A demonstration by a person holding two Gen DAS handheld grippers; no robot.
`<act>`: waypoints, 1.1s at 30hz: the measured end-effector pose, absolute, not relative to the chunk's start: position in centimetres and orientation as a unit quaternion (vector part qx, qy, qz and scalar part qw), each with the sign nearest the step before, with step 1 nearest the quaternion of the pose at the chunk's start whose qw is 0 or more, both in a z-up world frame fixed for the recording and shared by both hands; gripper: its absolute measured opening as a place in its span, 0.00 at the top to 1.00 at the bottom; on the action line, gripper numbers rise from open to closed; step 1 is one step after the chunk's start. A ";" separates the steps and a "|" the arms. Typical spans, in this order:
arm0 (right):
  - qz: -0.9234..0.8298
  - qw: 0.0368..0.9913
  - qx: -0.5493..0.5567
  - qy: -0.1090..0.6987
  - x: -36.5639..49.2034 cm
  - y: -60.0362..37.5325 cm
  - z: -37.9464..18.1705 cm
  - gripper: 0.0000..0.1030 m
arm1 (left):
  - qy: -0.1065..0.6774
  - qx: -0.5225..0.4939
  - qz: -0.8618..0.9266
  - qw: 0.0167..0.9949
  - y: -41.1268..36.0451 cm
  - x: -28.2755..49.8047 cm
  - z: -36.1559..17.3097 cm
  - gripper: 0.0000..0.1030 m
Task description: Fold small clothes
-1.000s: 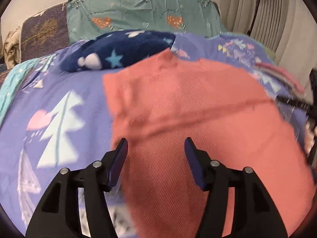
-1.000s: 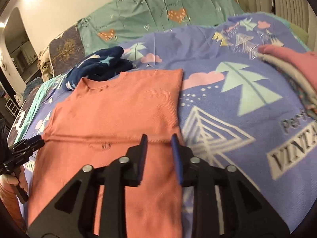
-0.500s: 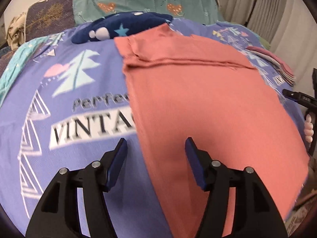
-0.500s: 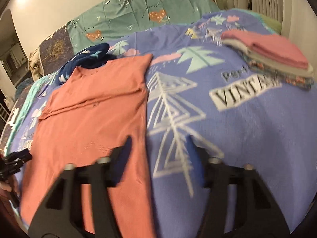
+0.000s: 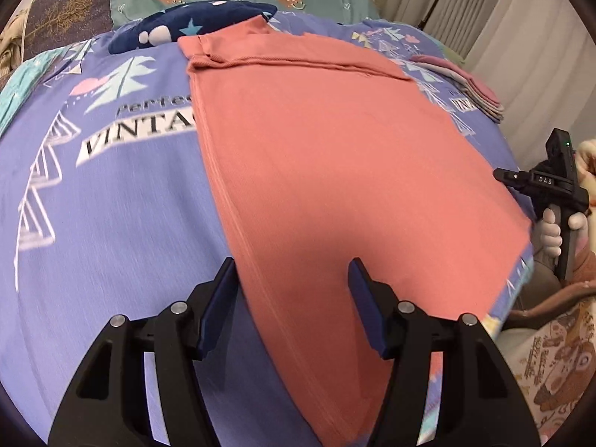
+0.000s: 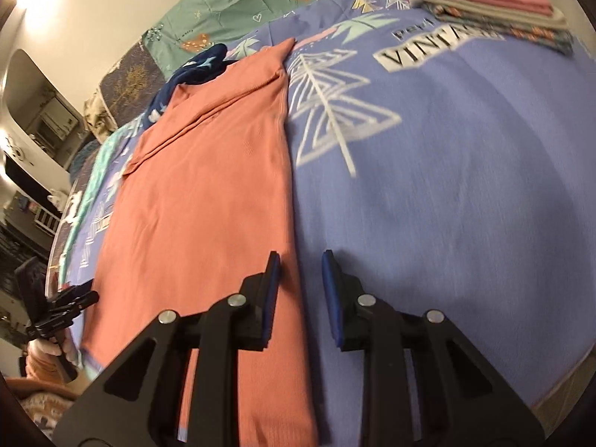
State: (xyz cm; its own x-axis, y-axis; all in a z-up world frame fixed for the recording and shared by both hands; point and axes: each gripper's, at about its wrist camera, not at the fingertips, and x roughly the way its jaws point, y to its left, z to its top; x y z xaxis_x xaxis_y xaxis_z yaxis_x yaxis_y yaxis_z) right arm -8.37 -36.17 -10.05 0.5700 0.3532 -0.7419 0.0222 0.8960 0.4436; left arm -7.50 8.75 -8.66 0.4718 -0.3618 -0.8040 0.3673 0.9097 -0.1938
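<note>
Your work surface is a bed under a lilac printed blanket [image 5: 111, 223], and the salmon-pink ribbed knit top [image 5: 335, 171] lies flat along its middle, sleeves already folded in. Since a second ago both grippers have drawn back from its body to its near hem: the left gripper [image 5: 292, 283] spread astride the top's left edge, the right gripper [image 6: 298, 279] narrowing over the right edge, neither pinching yet, so I judge a lengthwise fold comes next. Left of the top the blanket reads "Perfe… VINTA…", and the right tool seen beyond the top's right edge is marked "DAS".

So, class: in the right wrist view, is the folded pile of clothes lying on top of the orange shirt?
No: the folded pile sits apart on the blue bedspread, well away from the orange shirt.
</note>
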 end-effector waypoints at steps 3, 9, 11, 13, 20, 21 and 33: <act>0.113 0.854 0.226 0.455 -10.6 -36.7 -10.3 0.76 | 0.472 0.010 -0.215 0.855 8.2 -9.3 -8.8 0.41; 0.149 0.836 0.260 0.458 -14.0 -37.7 -10.7 0.76 | 0.497 -0.007 -0.242 0.833 8.3 -12.1 -8.6 0.41; 0.157 0.829 0.281 0.457 -13.9 -38.0 -11.1 0.76 | 0.503 -0.037 -0.248 0.827 8.8 -11.4 -8.8 0.41; 0.166 0.816 0.313 0.457 -13.6 -38.6 -11.5 0.76 | 0.507 -0.066 -0.248 0.823 9.3 -11.0 -8.9 0.41; 0.206 0.790 0.341 0.466 -13.0 -38.6 -12.1 0.76 | 0.505 -0.070 -0.267 0.818 8.5 -10.5 -9.2 0.41; 0.214 0.787 0.342 0.467 -12.4 -38.3 -12.2 0.76 | 0.503 -0.074 -0.273 0.817 8.3 -10.1 -9.2 0.41; 0.241 0.788 0.375 0.425 -11.3 -38.1 -10.0 0.96 | 0.443 -0.120 -0.292 0.839 9.1 -10.0 -6.2 0.95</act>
